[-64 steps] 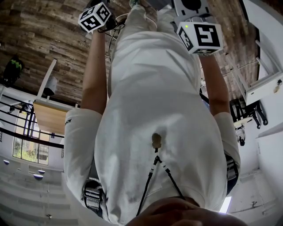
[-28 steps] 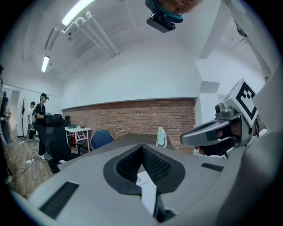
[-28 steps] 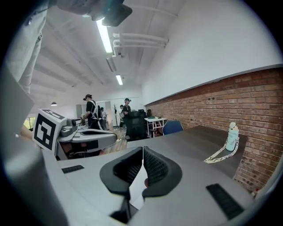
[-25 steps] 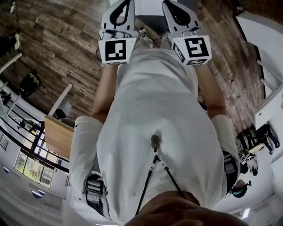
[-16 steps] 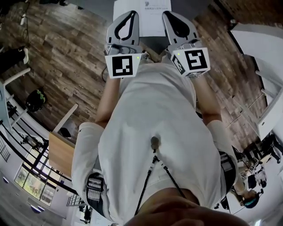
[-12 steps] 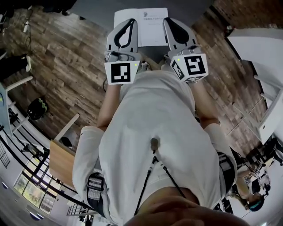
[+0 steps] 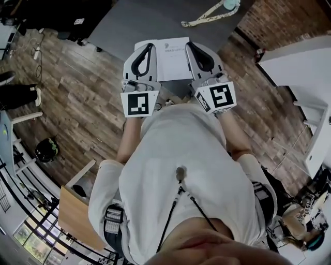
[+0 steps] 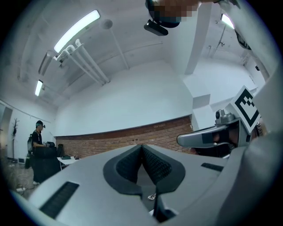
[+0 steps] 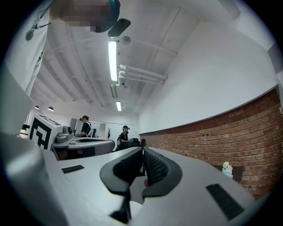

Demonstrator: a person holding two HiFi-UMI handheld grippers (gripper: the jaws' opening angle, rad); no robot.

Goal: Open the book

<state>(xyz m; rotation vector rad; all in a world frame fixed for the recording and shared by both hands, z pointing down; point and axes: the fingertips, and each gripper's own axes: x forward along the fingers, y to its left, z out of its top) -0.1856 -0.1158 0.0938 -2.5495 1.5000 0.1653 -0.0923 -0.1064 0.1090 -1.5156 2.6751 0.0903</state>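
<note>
In the head view a shut white book (image 7: 169,52) lies on a dark grey table (image 7: 129,20), near its front edge. Held side by side in front of the person's chest, both grippers point toward the table. The left gripper (image 7: 146,47) overlaps the book's left edge and the right gripper (image 7: 192,45) its right edge. I cannot tell whether either touches the book. Each gripper view shows its own jaws closed tip to tip, left gripper (image 8: 142,147) and right gripper (image 9: 143,150), with nothing between them. Both gripper views look up at ceiling and brick wall, so the book is hidden there.
A pale cord-like strap (image 7: 207,14) lies on the table beyond the book. White furniture (image 7: 295,67) stands at the right, and a wooden tabletop (image 7: 77,220) at the lower left. The floor is wood planks. People stand far off (image 8: 37,137) (image 9: 84,126).
Both grippers rose from beside the body and came forward together. The view swung so that the table and book came into sight under them. The jaws stayed closed.
</note>
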